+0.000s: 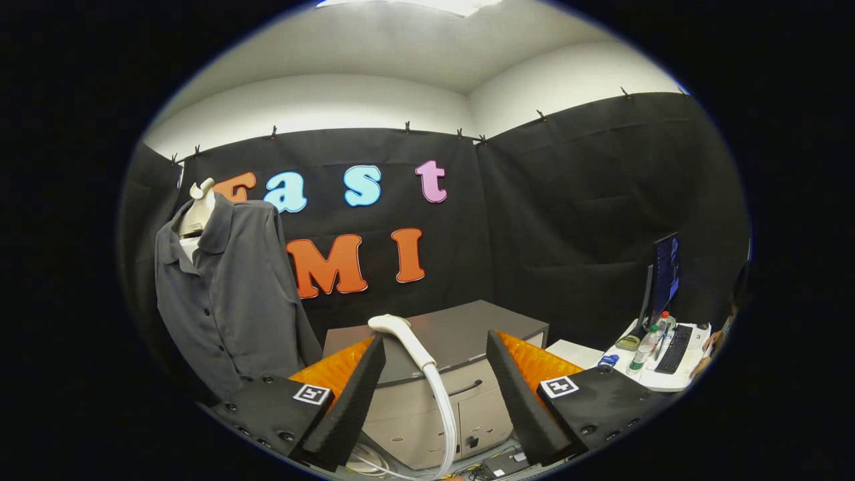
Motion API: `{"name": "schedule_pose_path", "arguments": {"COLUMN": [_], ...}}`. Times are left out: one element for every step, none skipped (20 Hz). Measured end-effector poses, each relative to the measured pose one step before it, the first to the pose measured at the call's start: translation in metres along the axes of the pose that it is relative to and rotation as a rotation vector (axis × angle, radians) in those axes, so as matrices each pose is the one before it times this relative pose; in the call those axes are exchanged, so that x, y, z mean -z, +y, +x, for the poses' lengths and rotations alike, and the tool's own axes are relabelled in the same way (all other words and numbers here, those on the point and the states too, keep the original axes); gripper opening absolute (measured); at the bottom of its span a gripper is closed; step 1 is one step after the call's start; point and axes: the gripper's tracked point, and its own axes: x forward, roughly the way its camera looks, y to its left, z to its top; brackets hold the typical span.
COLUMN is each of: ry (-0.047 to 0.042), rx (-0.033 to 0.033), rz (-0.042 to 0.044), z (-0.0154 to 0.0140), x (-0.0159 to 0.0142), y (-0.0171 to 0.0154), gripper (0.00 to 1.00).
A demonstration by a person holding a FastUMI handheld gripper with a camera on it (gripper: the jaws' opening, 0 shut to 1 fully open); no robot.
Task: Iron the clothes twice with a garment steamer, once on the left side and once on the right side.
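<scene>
A grey button shirt point(227, 287) hangs on a white mannequin torso point(198, 212), off to the left beyond my left finger. The white garment steamer head point(401, 334) lies on top of a grey cabinet point(467, 327), and its pale hose point(446, 414) drops down the cabinet front. My gripper point(434, 367) is open. Its two black foam-lined fingers point(361, 394) stand wide apart with the steamer handle in the gap between them, a little ahead and untouched.
A white desk point(661, 374) on the right carries a monitor point(664, 274), a keyboard, bottles and a person's hand at its far edge. Cables and a small box lie on the floor below the cabinet point(494, 464).
</scene>
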Motion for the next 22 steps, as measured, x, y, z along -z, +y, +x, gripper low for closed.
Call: {"name": "schedule_pose_path", "arguments": {"ry": [0.00280,0.00335,0.00321,0.00337,0.00447,0.00494,0.00742,0.00972,0.01157,0.01425,0.01693,0.01780,0.02098,0.01768,0.01379,0.01580,0.01803,0.02171,0.02016,0.01855,0.01924,0.02203], "rx": [-0.00068,-0.00031,-0.00084,-0.00294,-0.00505,-0.00581,-0.00855,-0.01487,-0.01832,-0.02058,-0.01875,-0.02159,-0.01914,-0.01038,-0.00833,-0.00673,-0.00916,-0.01029,-0.00630,-0.00675,-0.00539,-0.00273], "rz": [-0.00347,-0.00457,-0.00388,-0.00079,0.00280,0.00419,0.00622,0.00549,0.00191,-0.00314,-0.00404,-0.00273,0.00125,0.00374,0.00190,-0.00192,-0.00450,-0.00762,-0.00821,-0.00889,-0.01114,-0.01385], "z": [0.00155,0.00057,0.00205,0.00317,0.00328,0.00604,0.00660,0.00826,0.00939,0.01174,0.01190,0.01346,0.01343,0.01607,0.01574,0.01750,0.01596,0.01778,0.01708,0.01658,0.01458,0.01638], "x": [0.00133,0.00067,0.00068,-0.00036,0.00092,0.00040,0.00148,0.00153,0.00221,0.00232,0.00301,0.00198,0.00256,0.00163,0.00106,0.00179,0.00364,0.00393,0.00380,0.00298,0.00430,0.00509], "y": [0.00014,-0.00060,-0.00108,0.00001,-0.00022,-0.00172,-0.00047,0.00178,0.00302,0.00291,0.00132,0.00122,0.00092,-0.00103,0.00028,-0.00203,0.00015,0.00076,-0.00074,0.00048,0.00115,-0.00040], "gripper": [0.98,0.98,0.98,0.98,0.98,0.98,0.98,0.98,0.98,0.98,0.98,0.98,0.98,0.98,0.98,0.98,0.98,0.98,0.98,0.98,0.98,0.98]}}
